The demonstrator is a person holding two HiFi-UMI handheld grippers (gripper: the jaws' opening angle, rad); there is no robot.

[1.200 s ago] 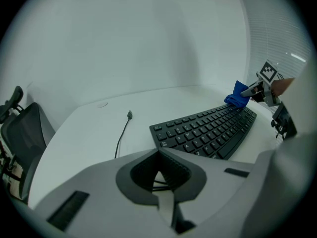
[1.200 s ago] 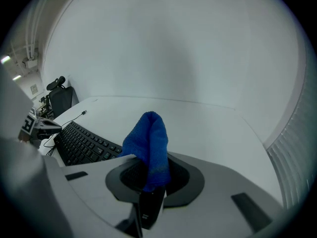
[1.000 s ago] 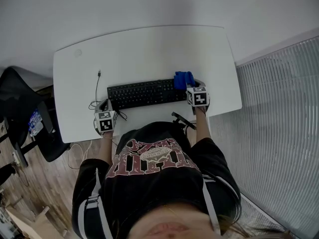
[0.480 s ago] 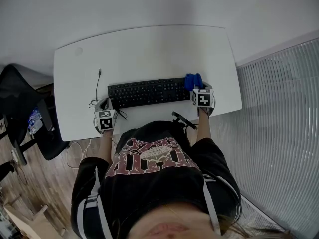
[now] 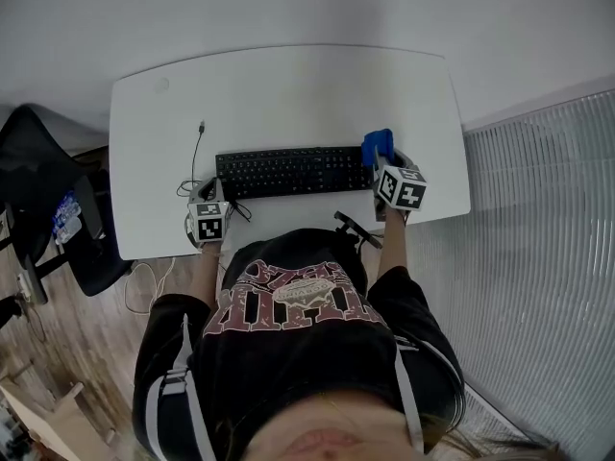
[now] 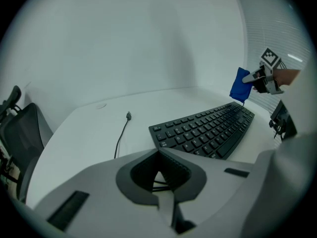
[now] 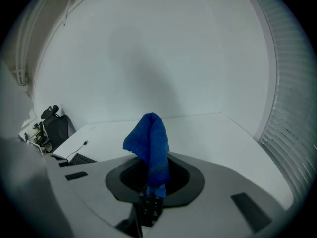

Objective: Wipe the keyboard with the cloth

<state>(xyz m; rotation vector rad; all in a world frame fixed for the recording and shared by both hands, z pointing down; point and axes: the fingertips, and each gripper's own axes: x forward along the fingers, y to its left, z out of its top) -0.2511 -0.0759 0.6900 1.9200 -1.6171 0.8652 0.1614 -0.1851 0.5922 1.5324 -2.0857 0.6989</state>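
Swept rightward and lifted since earlier, the right gripper [image 5: 383, 165], fingers clamped on the blue cloth [image 5: 377, 146], hangs just past the right end of the keyboard [image 5: 293, 171], so the wipe looks finished, while the left gripper [image 5: 206, 198], fingers together, sits by its left end.
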